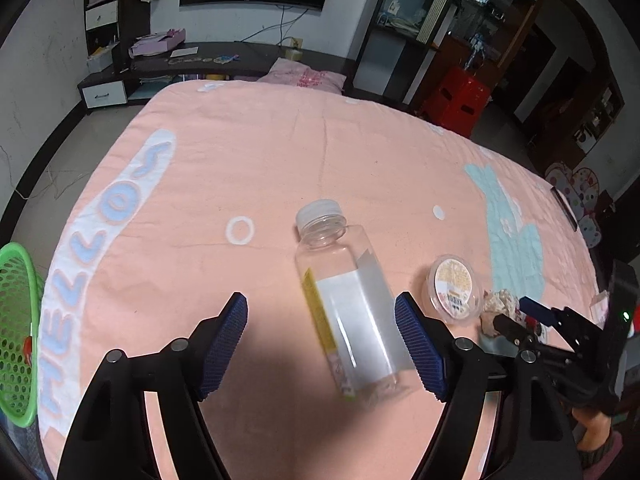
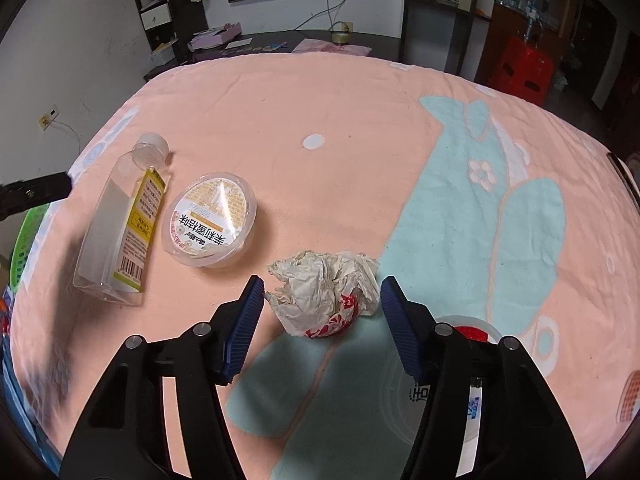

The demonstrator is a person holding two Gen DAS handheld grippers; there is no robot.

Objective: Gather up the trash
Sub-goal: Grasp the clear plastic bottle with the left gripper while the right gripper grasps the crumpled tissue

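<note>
Pink bedspread point(image 1: 260, 152) covering the whole work surface, printed with pale blue shapes and white lettering. Green mesh basket point(image 1: 16, 332) at the far left edge of the left wrist view, well apart from the trash, judged to be the collection point. Clear plastic bottle point(image 1: 348, 304) lying on its side, capped, yellow-edged label uppermost; long axis running away from the left gripper point(image 1: 320, 344), cap at the far end, base nearest the camera. Jaws of that gripper spread wide, one pad on either side of the bottle's lower half, right pad just beside the wall, left pad clear of it; no contact visible. Closing line judged to fall across the bottle's short width, favourable for a grip. Round lidded cup point(image 2: 210, 220) just beside the bottle, between it and the crumpled paper wad point(image 2: 324, 292). Wad of white wrapper with red print sitting directly ahead of the right gripper point(image 2: 322, 328), between the pads, which stand apart with a small gap at each side; not yet pinched. No clear long axis to the wad. Left hand nearer the bottle, right hand nearer the wad; one item per hand judged likely. Another round white lid point(image 2: 476, 330) partly hidden behind the right gripper's finger.
</note>
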